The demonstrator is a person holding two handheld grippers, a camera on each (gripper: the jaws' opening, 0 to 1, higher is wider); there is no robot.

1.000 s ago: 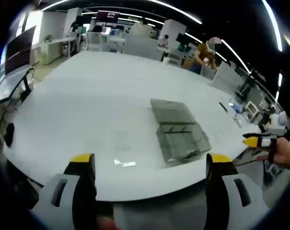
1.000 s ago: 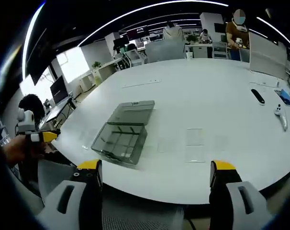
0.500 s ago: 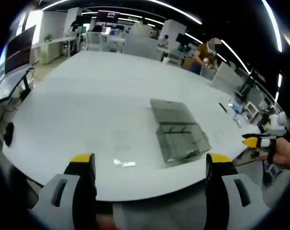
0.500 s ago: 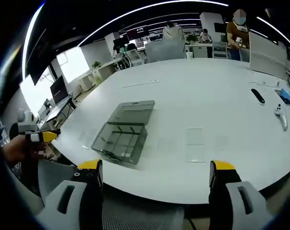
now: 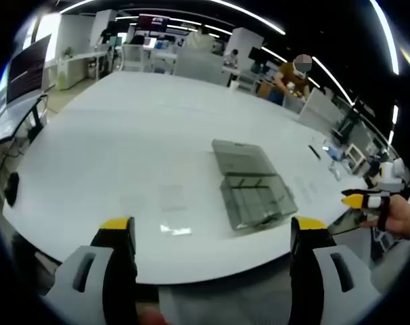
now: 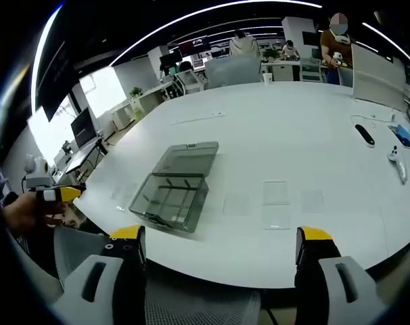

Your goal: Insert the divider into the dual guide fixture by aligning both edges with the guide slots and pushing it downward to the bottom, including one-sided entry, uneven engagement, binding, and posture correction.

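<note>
1. Two jaws of the left gripper [image 5: 208,233] stand spread wide with nothing between them, held off the near edge of the white table [image 5: 110,135].
2. Ahead of it and a little to its right lies the smoky clear fixture [image 5: 254,191], lid open flat behind it.
3. Ahead and to its left, faint clear dividers [image 5: 171,196] lie flat on the table.
4. The right gripper [image 6: 222,244] is likewise spread and empty, also off the table edge.
5. From it, the fixture [image 6: 178,186] sits ahead-left and the dividers [image 6: 275,192] straight ahead, apart from the fixture.
6. Far right of the right gripper rest a dark remote [image 6: 365,135] and a white controller [image 6: 397,162].
</note>
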